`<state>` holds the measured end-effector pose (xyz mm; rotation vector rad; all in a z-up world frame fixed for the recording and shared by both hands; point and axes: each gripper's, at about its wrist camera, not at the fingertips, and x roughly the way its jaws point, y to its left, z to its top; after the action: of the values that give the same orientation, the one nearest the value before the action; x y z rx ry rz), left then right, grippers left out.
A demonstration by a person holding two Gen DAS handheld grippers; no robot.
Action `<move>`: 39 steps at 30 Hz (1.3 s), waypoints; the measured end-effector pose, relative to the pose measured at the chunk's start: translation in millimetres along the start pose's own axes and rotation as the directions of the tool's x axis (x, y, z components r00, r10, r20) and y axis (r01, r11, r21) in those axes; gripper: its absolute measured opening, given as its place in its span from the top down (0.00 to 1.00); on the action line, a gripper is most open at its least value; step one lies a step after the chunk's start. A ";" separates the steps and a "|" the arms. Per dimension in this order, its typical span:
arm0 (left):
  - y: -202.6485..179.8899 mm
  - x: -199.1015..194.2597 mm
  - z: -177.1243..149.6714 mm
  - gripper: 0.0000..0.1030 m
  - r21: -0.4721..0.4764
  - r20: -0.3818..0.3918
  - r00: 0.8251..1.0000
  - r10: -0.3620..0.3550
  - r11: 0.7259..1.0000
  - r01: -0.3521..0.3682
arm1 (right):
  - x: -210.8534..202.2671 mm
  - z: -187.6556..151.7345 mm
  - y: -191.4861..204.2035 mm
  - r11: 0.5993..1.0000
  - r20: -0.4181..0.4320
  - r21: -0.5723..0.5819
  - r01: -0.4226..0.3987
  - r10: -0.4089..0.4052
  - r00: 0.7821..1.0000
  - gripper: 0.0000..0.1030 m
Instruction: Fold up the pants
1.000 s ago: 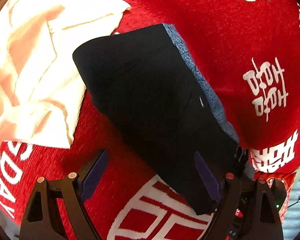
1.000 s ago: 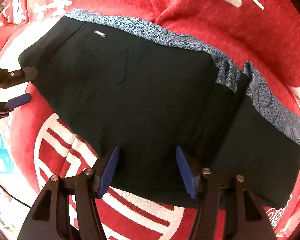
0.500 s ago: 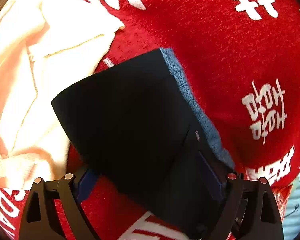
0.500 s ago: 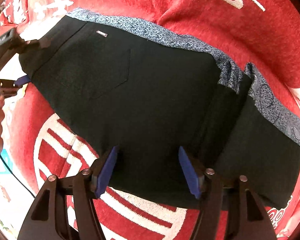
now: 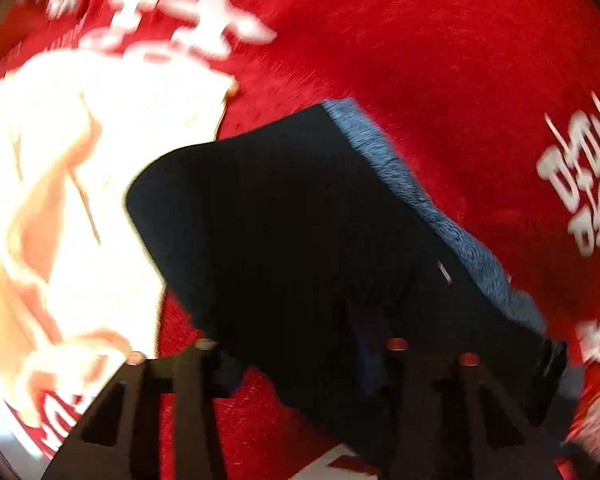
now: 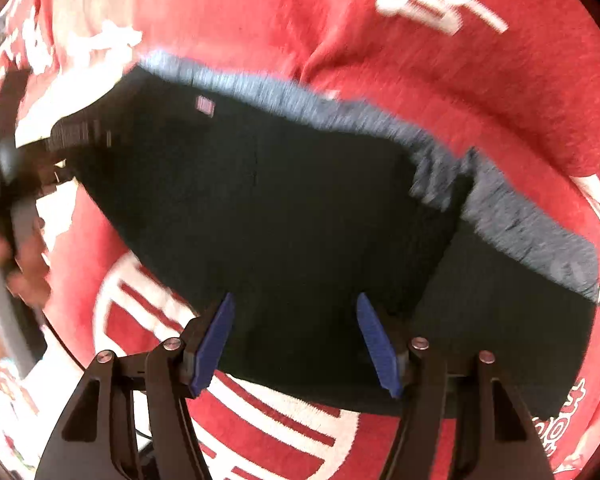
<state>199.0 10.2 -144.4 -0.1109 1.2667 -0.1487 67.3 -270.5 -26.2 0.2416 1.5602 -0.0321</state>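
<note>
The left hand-held gripper (image 5: 300,360) has just been closing, and in its own view the dark cloth of the pants (image 6: 300,220) sits between its fingers, which look pinched on a fold of it at the near end of the garment, though blur hides the pads. The right hand-held gripper (image 6: 296,336) hangs released above the pants, its blue pads (image 6: 214,344) spread wide with the black fabric below them and nothing pinched. The pants lie flat on the red blanket (image 6: 420,60) with its white lettering, the blue-grey patterned band (image 6: 340,116) running along the far edge and one part already lapped over at the right. A cream cloth (image 5: 80,200) lies bunched just beside the pants at the left.

To do this step well, I judge, the left grip should take the whole thickness of the layers, not only the top one, and lift just enough to clear the blanket. Carry the end over evenly, band lined up on band. The right could pin the middle to stop sliding. Keep clear of that cream cloth.
</note>
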 end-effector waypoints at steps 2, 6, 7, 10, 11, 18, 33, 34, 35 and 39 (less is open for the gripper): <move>-23.3 -10.5 -6.3 0.65 0.147 0.064 0.994 0.083 0.985 -0.092 | -13.2 18.9 -8.0 0.999 0.003 0.030 -0.037 0.037 0.999 0.33; -62.2 -20.1 -32.3 0.66 0.381 0.215 0.956 0.200 0.884 -0.270 | -30.1 74.5 -7.9 0.986 -0.021 0.051 -0.157 0.158 0.987 0.33; -67.5 -19.9 -37.9 0.66 0.415 0.241 0.947 0.213 0.859 -0.299 | -32.9 87.0 -4.8 0.982 -0.021 0.046 -0.184 0.186 0.982 0.31; -71.9 -21.3 -46.6 0.66 0.466 0.284 0.933 0.223 0.818 -0.337 | -34.0 140.0 21.3 0.952 -0.087 0.016 -0.305 0.305 0.948 0.21; -72.7 -21.8 -48.0 0.66 0.474 0.292 0.930 0.223 0.811 -0.343 | -30.8 154.6 34.7 0.940 -0.124 0.011 -0.341 0.339 0.933 0.21; -79.7 -20.5 -51.9 0.66 0.495 0.314 0.921 0.232 0.788 -0.367 | 12.5 210.3 152.3 0.894 -0.375 -0.190 -0.406 0.316 0.872 0.20; -129.4 -72.6 -70.3 0.66 0.549 0.377 0.918 0.126 0.768 -0.331 | 22.3 195.0 132.1 0.902 -0.381 -0.193 -0.386 0.293 0.877 0.84; -136.6 -79.9 -72.9 0.66 0.555 0.381 0.918 0.109 0.767 -0.322 | 10.8 190.6 120.2 0.899 -0.350 -0.172 -0.403 0.327 0.878 0.84; -142.9 -86.3 -75.3 0.66 0.560 0.385 0.918 0.094 0.767 -0.313 | -0.1 187.6 109.5 0.895 -0.323 -0.150 -0.420 0.357 0.876 0.84; -175.9 -116.1 -92.2 0.66 0.604 0.395 0.918 0.009 0.751 -0.267 | -33.8 171.2 64.2 0.876 -0.215 -0.085 -0.475 0.449 0.867 0.84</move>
<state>68.2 -143.1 -33.5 0.5447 0.7772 -0.4126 246.5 -242.0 14.5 0.5204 1.6485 0.4878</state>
